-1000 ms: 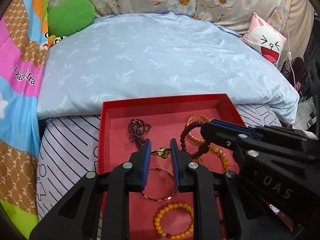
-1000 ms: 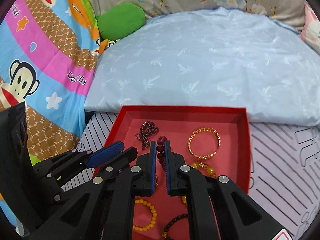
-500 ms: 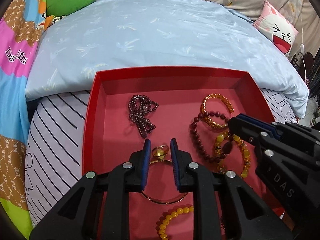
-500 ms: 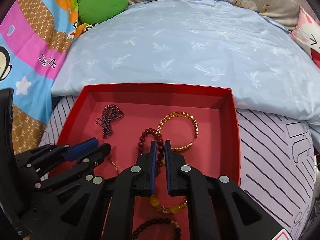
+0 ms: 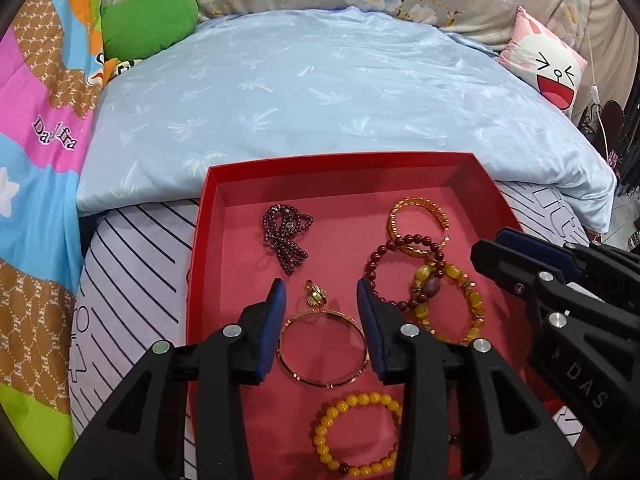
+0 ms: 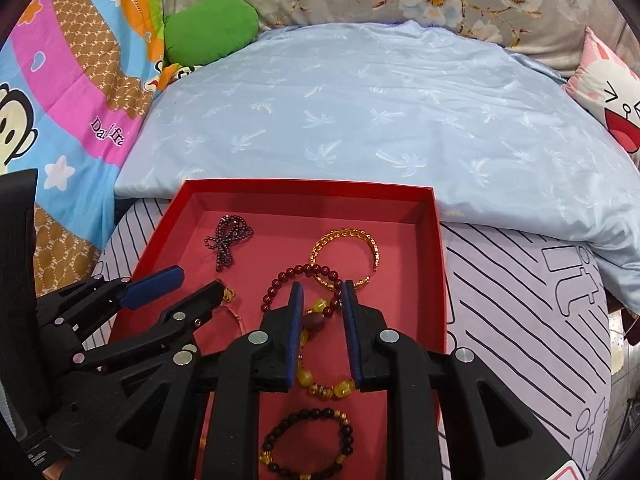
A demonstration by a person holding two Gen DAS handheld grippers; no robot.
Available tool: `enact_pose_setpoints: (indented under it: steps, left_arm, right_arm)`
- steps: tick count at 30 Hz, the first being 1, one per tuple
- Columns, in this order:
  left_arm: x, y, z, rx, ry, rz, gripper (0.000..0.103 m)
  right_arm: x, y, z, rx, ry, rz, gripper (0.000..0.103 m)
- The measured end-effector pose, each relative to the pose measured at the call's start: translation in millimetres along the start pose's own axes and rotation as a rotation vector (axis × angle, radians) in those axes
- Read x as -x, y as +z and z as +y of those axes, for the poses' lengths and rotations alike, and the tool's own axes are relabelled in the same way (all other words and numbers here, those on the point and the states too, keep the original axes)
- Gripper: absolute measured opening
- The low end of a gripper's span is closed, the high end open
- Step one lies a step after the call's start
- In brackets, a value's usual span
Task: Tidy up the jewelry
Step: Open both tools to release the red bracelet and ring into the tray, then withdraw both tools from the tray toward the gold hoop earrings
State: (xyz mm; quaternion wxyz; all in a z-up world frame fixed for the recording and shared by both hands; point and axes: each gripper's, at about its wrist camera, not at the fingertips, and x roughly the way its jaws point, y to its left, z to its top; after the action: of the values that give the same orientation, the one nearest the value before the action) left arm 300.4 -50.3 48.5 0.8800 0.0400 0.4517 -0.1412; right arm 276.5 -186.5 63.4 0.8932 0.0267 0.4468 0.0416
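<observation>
Left gripper (image 5: 321,294) jaws opening, gold pendant ring (image 5: 316,293) released onto red tray (image 5: 202,248) floor | right gripper (image 6: 320,294) jaws opening, dark-red bead bracelet (image 6: 298,270) freed beside gold cuff (image 6: 344,252) | both placed, next piece pending

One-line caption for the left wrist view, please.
Left gripper, fingers opening, hovers over a thin gold bangle and small gold ring in a red tray of beaded bracelets.
</observation>
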Motion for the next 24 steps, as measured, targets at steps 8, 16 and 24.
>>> enact_pose_setpoints:
  steps: [8, 16, 24]
  left_arm:
    - [44.4, -16.7, -7.3, 0.014, 0.007, -0.046, 0.035]
    - [83.7, -41.2, -15.2, 0.021, 0.026, -0.076, 0.041]
    - [107.1, -69.3, -24.0, 0.029, 0.02, -0.081, 0.048]
  right_arm:
    - [42.1, -19.4, 7.3, -0.003, 0.015, -0.042, 0.025]
    - [86.0, -51.5, 17.0, 0.004, 0.014, -0.085, 0.03]
    - [111.9, -88.0, 11.7, -0.021, 0.022, -0.084, 0.038]
